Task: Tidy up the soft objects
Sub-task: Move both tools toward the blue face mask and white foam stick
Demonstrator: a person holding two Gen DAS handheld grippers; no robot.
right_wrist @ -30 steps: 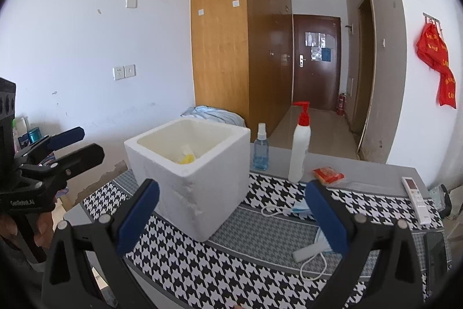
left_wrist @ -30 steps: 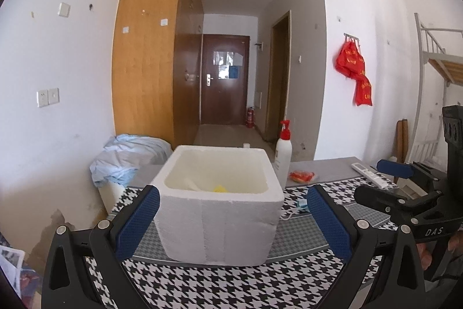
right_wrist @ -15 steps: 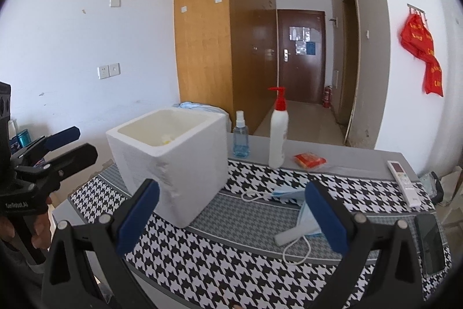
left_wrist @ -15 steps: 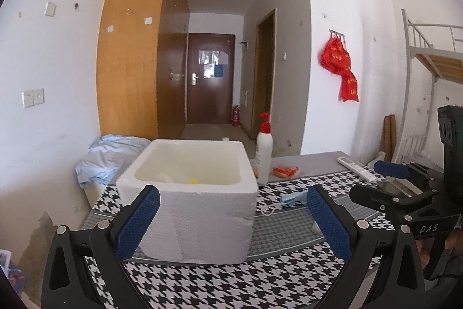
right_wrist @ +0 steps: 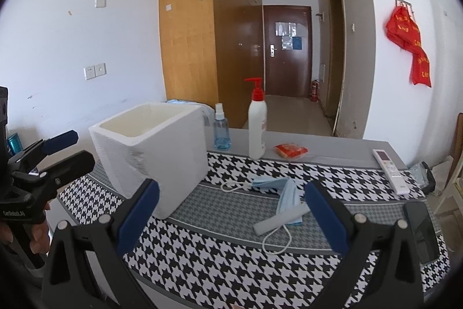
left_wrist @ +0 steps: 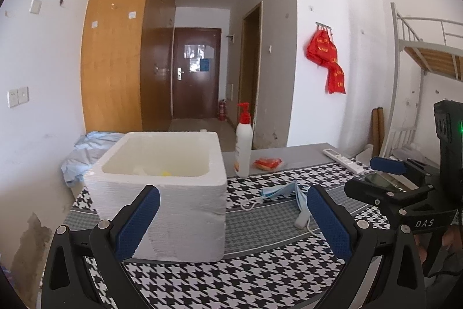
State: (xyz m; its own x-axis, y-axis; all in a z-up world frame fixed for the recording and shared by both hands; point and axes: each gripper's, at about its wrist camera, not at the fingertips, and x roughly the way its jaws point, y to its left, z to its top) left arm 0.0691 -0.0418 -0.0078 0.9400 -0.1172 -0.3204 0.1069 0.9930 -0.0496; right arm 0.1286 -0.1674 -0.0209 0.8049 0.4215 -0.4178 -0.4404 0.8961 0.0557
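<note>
Box contents: foam box (left_wrist: 162, 187) on the counter (right_wrist: 332, 157) shows only a yellow scrap (left_wrist: 165, 172) inside, left view only.
Spray bottle (right_wrist: 221, 128): right view only.
Masks (right_wrist: 285, 197): beside box.
Left claw (left_wrist: 231, 219): spread, empty.
Right claw (right_wrist: 231, 217): spread, empty.

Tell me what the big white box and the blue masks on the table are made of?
The white box looks like foam, probably polystyrene: thick walls, a matte, grainy surface and a crumbly dent on its corner. The blue masks look like thin, soft non-woven fabric: they lie limp and folded, with white elastic loops trailing onto the checked cloth.
</note>
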